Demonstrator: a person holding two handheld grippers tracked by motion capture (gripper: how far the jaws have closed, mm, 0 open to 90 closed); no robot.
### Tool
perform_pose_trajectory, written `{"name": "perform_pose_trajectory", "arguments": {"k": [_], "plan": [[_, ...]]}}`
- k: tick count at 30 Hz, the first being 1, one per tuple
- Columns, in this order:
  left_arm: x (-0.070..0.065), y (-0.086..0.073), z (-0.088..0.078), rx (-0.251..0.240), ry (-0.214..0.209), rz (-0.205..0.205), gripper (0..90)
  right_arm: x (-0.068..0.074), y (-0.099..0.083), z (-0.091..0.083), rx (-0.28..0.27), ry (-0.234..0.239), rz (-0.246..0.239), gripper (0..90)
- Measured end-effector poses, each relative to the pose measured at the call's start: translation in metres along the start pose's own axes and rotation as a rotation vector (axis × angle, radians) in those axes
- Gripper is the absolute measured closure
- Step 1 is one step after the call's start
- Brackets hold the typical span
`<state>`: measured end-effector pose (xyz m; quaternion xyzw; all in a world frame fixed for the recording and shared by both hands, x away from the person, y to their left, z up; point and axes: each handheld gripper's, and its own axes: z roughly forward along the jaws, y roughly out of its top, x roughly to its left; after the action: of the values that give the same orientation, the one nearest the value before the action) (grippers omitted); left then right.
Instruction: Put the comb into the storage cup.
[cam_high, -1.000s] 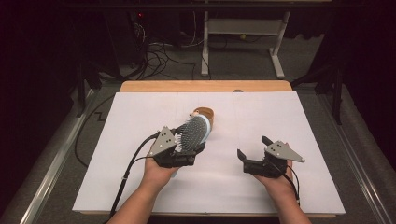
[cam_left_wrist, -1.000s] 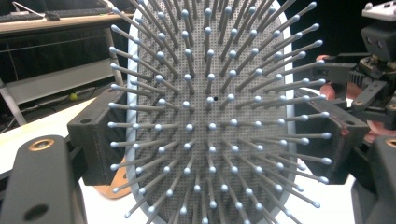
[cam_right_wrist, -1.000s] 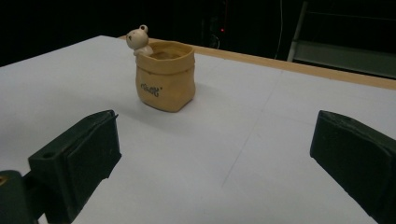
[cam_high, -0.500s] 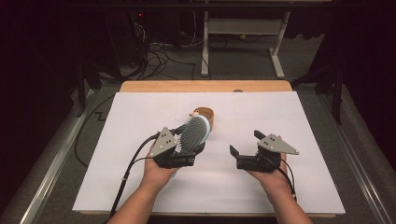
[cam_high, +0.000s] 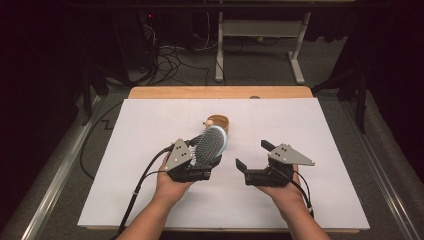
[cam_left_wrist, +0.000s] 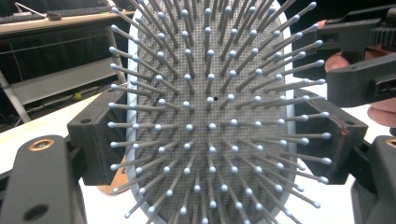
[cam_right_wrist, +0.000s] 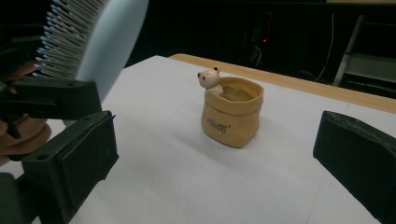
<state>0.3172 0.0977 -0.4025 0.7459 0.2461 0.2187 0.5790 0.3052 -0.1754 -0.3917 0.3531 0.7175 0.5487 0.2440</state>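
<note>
A pale blue hairbrush (cam_high: 209, 145) with grey bristles stands up off the table, and my left gripper (cam_high: 200, 164) is shut on its lower part. In the left gripper view the bristle pad (cam_left_wrist: 210, 121) faces the camera between the two jaws. A tan pot with a small bear on its rim (cam_high: 219, 123) sits on the white sheet just behind the brush. My right gripper (cam_high: 253, 156) is open and holds nothing, a short way right of the brush and raised off the table. In the right gripper view the pot (cam_right_wrist: 231, 114) stands ahead between the wide jaws, with the brush (cam_right_wrist: 88, 37) at upper left.
A white sheet (cam_high: 320, 130) covers the wooden table (cam_high: 220, 92). Cables (cam_high: 140, 195) trail from the left gripper toward the table's near edge. A white desk frame (cam_high: 260, 45) and loose wires stand on the dark floor beyond the far edge.
My right gripper has moved left toward the brush and risen a little, still open. The left gripper and the brush have stayed put.
</note>
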Motion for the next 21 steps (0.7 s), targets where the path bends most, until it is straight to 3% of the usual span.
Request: {"name": "perform_pose_trajectory", "arguments": {"k": [11, 21], "plan": [[-0.011, 0.001, 0.003, -0.009, -0.003, 0.018, 20.2, 0.013, 0.018, -0.009, -0.036, 0.047, 0.0, 0.6], [-0.013, 0.0, 0.004, -0.01, 0.001, 0.022, 20.2, 0.023, 0.029, -0.006, -0.048, 0.084, -0.005, 0.6]]}}
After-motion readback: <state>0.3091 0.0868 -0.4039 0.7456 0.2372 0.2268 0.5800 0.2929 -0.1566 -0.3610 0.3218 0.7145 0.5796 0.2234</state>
